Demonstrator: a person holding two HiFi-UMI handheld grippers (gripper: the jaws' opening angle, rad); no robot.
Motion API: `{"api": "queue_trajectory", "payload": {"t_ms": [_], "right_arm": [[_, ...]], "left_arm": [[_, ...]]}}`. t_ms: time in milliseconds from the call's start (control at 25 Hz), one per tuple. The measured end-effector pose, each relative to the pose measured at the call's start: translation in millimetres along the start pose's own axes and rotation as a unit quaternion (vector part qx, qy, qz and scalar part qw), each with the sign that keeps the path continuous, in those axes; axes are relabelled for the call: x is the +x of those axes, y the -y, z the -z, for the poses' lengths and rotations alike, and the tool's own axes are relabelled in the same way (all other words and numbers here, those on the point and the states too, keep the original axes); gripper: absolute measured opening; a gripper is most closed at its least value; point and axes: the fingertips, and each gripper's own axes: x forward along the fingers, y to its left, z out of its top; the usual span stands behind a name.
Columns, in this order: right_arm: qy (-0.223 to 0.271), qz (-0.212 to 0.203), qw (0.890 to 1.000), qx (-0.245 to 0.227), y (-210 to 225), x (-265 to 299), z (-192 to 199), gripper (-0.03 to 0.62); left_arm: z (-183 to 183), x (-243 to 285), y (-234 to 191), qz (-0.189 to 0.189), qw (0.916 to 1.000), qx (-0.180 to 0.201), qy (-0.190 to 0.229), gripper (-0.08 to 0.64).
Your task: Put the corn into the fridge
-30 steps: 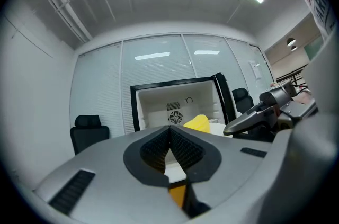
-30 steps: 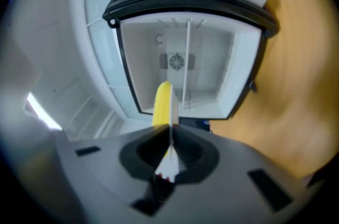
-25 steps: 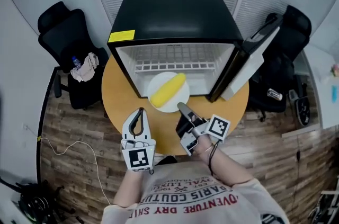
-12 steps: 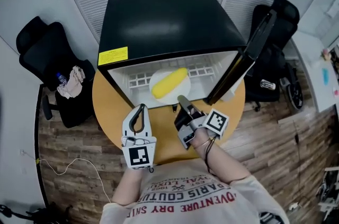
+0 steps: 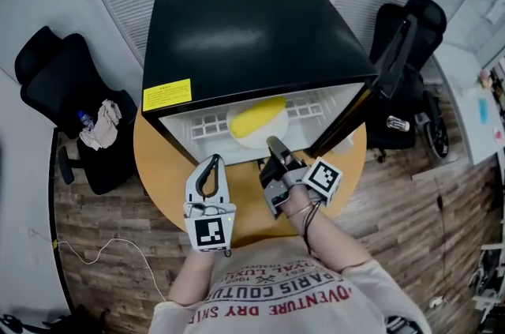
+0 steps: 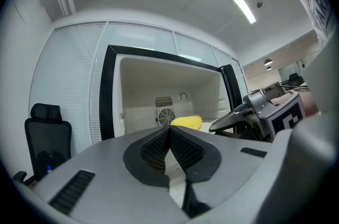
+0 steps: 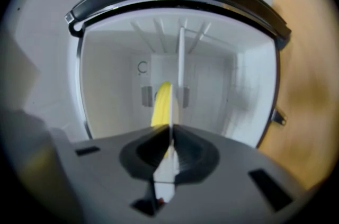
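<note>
The left gripper (image 5: 211,161) points straight ahead. Its jaws are closed together with nothing between them. The right gripper (image 5: 274,143) reaches farther forward, tipped on its side. Its jaws pinch the rim of the plate (image 5: 251,139).

A black fridge (image 5: 252,32) is set on a round wooden table (image 5: 162,167), with its door (image 5: 387,64) swung open at the right. Inside, the corn (image 5: 258,116) is laid on a white plate (image 5: 245,136). The right gripper (image 5: 273,143) is held at the plate's near rim. The left gripper (image 5: 211,161) is held over the table, apart from the plate.
</note>
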Motion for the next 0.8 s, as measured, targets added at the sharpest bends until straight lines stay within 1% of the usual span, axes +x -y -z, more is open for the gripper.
{"api": "queue_trajectory", "payload": {"t_ms": [280, 440, 800], "right_arm": [[0.015, 0.014, 1.0, 0.003, -2.1, 15.3, -5.6, 0.044], [0.02, 0.023, 1.0, -0.007, -2.8, 22.2, -6.5, 0.044], [0.022, 0.025, 0.999, -0.001, -2.1, 34.2, -7.4, 0.049]], "left_arm": [[3.2, 9.9, -2.7, 0.003, 1.0, -0.009, -0.001, 0.034], [6.9, 11.6, -6.5, -0.001, 0.9999, -0.016, -0.003, 0.034], [12.5, 14.0, -14.1, -0.008, 0.9998, -0.012, -0.01, 0.034]]}}
